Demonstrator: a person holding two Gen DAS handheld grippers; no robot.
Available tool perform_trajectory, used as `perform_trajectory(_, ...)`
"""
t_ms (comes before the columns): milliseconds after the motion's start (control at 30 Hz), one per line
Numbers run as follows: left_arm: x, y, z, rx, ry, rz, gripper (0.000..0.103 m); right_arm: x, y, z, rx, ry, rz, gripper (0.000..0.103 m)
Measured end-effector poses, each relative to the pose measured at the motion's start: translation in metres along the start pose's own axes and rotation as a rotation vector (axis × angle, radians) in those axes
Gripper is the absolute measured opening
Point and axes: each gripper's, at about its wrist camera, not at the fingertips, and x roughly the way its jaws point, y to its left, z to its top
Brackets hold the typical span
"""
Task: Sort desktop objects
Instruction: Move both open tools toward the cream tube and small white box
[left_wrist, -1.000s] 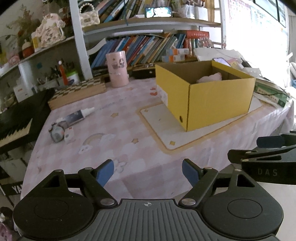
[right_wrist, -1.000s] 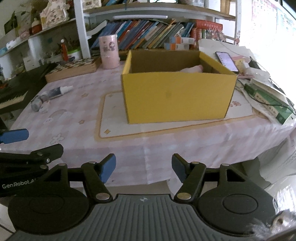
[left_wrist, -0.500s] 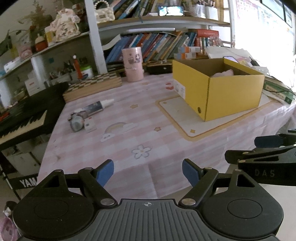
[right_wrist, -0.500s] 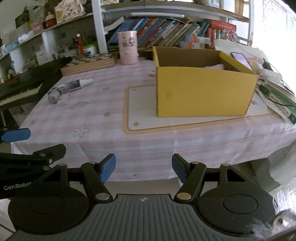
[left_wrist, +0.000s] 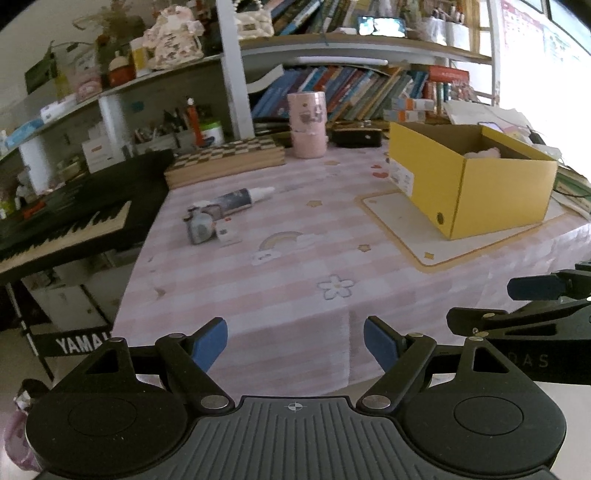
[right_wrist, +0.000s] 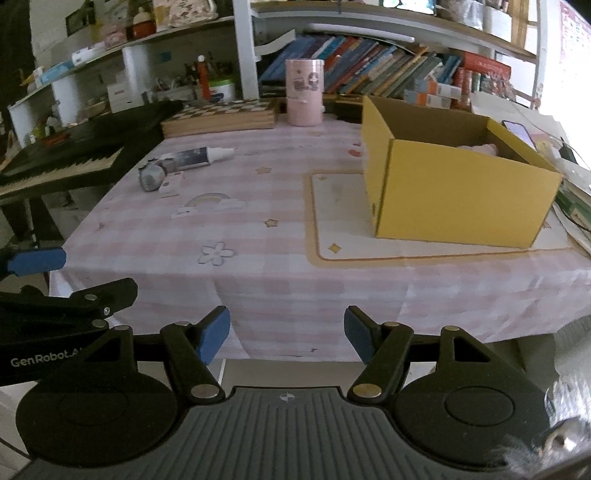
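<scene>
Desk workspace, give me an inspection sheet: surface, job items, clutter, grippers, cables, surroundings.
Surface: table under a pink checked cloth, with a cream mat under the box.
Job's things: tube, small round grey item and small white packet lie grouped at the left; open yellow box at the right holds something pink.
Clutter: pink cylinder, checkered board, phone.
Grippers: left gripper and right gripper both open, empty, short of the table edge.
Cables: one dark cable past the box's right side.
Surroundings: bookshelf behind, keyboard at left.
</scene>
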Motion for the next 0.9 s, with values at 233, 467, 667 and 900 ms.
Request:
perform_trajectory(233,-0.005,0.017,-0.002,-0.031,-0.014,0.033,0.083,0.002,0.019,0.005,-0.037,-0.010,0.027,0.067)
perform_trajectory(467,-0.006,0.029,0.001,-0.055,-0.023,0.065,0.083,0.007,0.031,0.015,-0.068,-0.022,0.051,0.067)
perform_trajectory(667,-0.002,0.038,0.001,-0.081,-0.017,0.087,0.083,0.014,0.037,0.021,-0.089,-0.021,0.073,0.067)
perform_trajectory(900,0.008,0.046,0.006,-0.102,-0.011,0.118,0.083,0.030,0.040,0.032,-0.108,-0.017,0.102,0.068)
